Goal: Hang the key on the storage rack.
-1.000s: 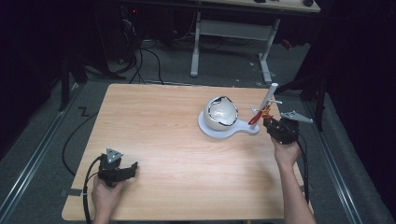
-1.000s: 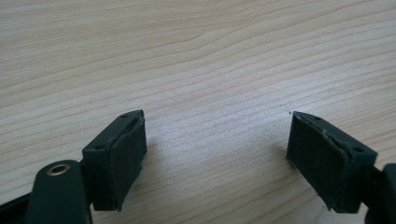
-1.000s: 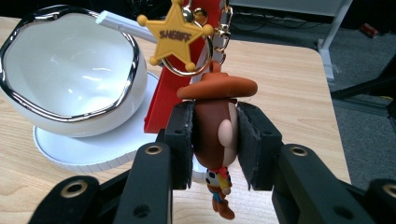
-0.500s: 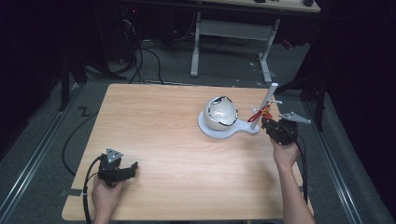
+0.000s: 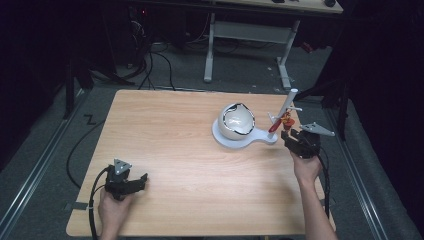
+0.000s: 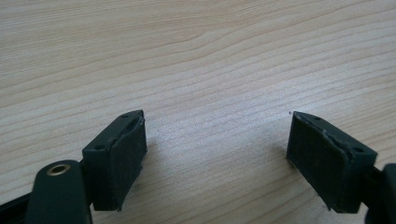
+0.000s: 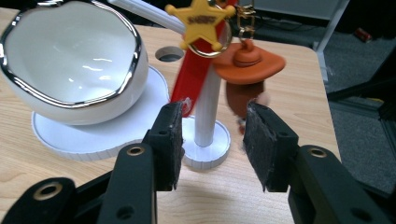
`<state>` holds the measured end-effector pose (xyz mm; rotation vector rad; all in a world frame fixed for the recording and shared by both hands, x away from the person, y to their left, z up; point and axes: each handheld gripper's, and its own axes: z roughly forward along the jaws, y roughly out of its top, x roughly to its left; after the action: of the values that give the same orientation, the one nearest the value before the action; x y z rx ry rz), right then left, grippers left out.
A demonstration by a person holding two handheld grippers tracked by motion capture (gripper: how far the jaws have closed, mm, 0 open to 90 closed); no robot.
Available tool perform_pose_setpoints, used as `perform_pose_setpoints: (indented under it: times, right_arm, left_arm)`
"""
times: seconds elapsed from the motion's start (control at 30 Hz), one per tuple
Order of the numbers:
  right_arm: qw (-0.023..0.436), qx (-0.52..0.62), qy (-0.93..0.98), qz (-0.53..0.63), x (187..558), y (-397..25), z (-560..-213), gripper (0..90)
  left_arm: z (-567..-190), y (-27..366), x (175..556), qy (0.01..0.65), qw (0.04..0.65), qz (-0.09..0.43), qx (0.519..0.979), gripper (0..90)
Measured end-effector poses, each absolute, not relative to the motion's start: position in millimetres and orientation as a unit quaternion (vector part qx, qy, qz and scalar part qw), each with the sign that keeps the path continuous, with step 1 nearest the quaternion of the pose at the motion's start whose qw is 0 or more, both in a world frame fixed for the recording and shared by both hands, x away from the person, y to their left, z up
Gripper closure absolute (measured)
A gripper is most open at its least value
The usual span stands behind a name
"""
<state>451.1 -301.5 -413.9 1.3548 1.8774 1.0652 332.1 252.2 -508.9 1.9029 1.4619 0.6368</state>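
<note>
A white bowl (image 5: 236,121) with a silver rim (image 7: 70,60) rests tilted on a round white base (image 7: 93,137). Beside it a white post (image 7: 208,109) rises from a small disc. A keychain hangs from the post: a yellow sheriff star (image 7: 201,17), a red strap (image 7: 192,79) and a small figure in an orange hat (image 7: 247,70), its lower part blurred. My right gripper (image 7: 214,116) is open, one jaw on each side of the post's foot and the figure, with gaps. My left gripper (image 6: 215,126) is open over bare wood at the table's near left (image 5: 141,179).
The wooden table (image 5: 170,130) has a round hole (image 7: 169,54) behind the bowl's base. The table's right edge runs close to my right gripper (image 5: 289,136). Beyond the table are a dark floor, cables and a white desk frame (image 5: 250,32).
</note>
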Motion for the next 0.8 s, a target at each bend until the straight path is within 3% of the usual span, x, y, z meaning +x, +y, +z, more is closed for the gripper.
perform_pose_setpoints:
  times: [0.8]
  right_arm:
    - [0.284, 0.505, 0.692, 0.430, 421.2, -309.0, -414.3, 56.2]
  left_arm:
    - [-508.9, 252.2, 332.2, 0.557, 0.324, 0.243, 0.725, 20.4]
